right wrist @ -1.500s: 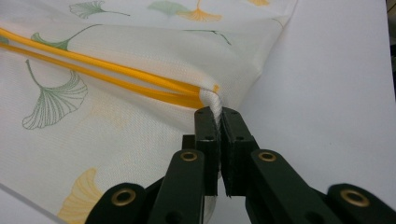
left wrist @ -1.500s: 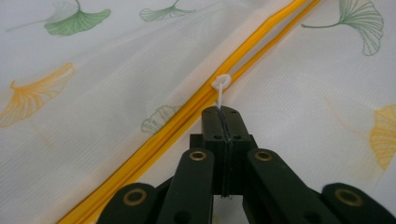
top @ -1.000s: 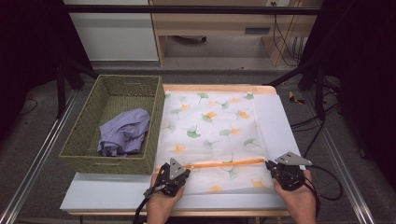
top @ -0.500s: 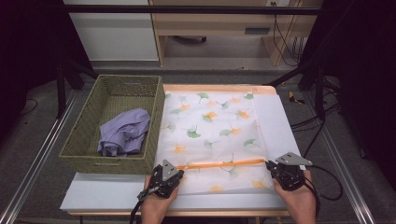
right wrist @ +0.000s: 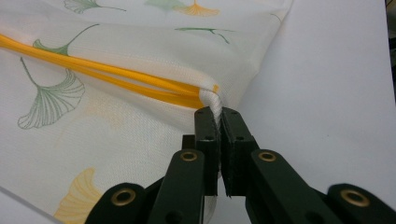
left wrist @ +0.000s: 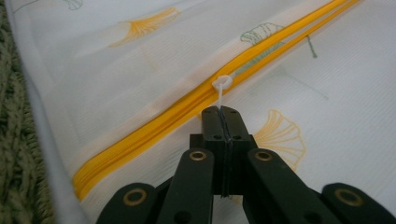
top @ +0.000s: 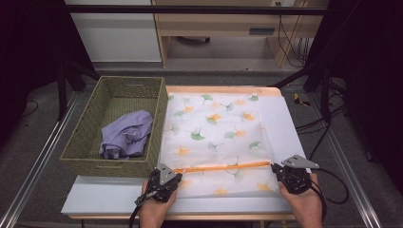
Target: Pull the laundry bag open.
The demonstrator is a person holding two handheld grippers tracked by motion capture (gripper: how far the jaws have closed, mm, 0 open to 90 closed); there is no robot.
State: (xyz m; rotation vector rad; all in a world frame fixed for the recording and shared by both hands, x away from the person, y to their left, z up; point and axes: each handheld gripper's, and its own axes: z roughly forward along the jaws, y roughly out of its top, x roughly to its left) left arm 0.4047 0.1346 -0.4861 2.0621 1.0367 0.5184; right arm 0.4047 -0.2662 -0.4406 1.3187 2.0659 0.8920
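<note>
High view, laundry bag: a white mesh bag printed with green and orange leaves lies flat on the desk, just beside the wicker basket, on the basket's right.
High view, zipper: an orange strip runs across the bag's near part, between the two tongs.
High view, basket: it holds a crumpled lilac garment.
High view, left tongs: held in a hand at the zipper's left end, close to the basket's near corner.
High view, right tongs: held in the other hand at the zipper's right end, well apart from the basket.
Left gripper view, left tongs: the jaws are pressed together on a thin white pull cord, whose loop sits at the orange zipper; the basket's weave shows past the bag's edge.
Right gripper view, right tongs: the jaws are nearly together, pinching a white fabric tab at the zipper's end, at the bag's edge, with bare desk beyond.
</note>
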